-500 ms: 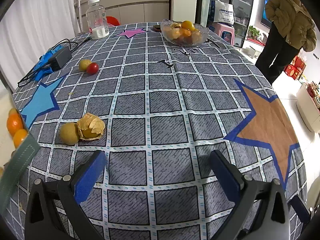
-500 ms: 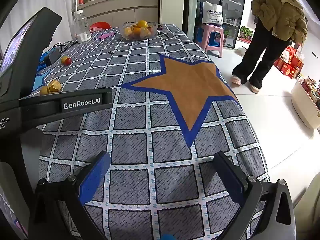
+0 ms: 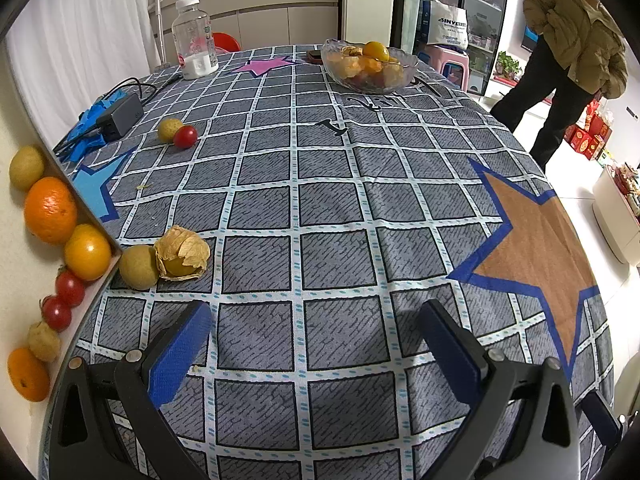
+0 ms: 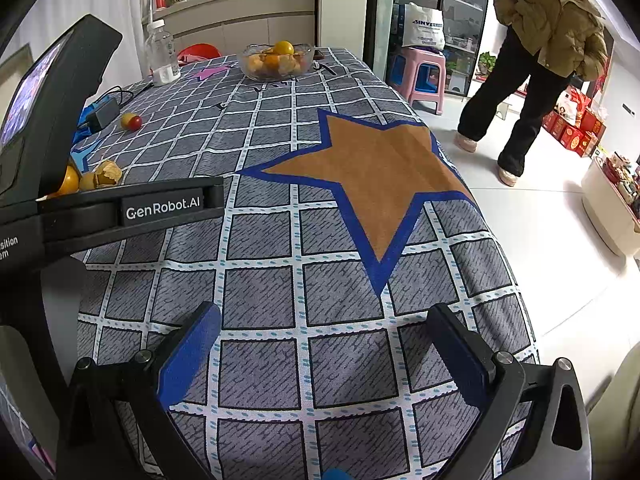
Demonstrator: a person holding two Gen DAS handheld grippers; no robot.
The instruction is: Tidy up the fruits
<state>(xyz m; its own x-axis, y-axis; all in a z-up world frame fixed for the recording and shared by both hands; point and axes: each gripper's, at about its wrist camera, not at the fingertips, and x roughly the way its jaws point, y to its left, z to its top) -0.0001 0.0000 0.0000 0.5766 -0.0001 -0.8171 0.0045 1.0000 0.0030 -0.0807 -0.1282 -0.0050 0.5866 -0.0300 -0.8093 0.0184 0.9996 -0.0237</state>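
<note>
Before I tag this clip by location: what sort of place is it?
Probably a home dining area that opens onto a small shop: a table under a star-patterned tablecloth, a glass fruit bowl, and glass-door shelves of goods behind.

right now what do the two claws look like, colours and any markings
Both are black plastic frames with silver screws and flat blue pads on the inner faces of the fingers. The left claw shows white "GenRobot.AI" lettering on its body in the right wrist view. The right claw looks the same; no cables visible on either.

left tongs (image 3: 316, 344) gape empty above the tablecloth (image 3: 320, 208); husked fruit (image 3: 182, 254) lies near.
</note>
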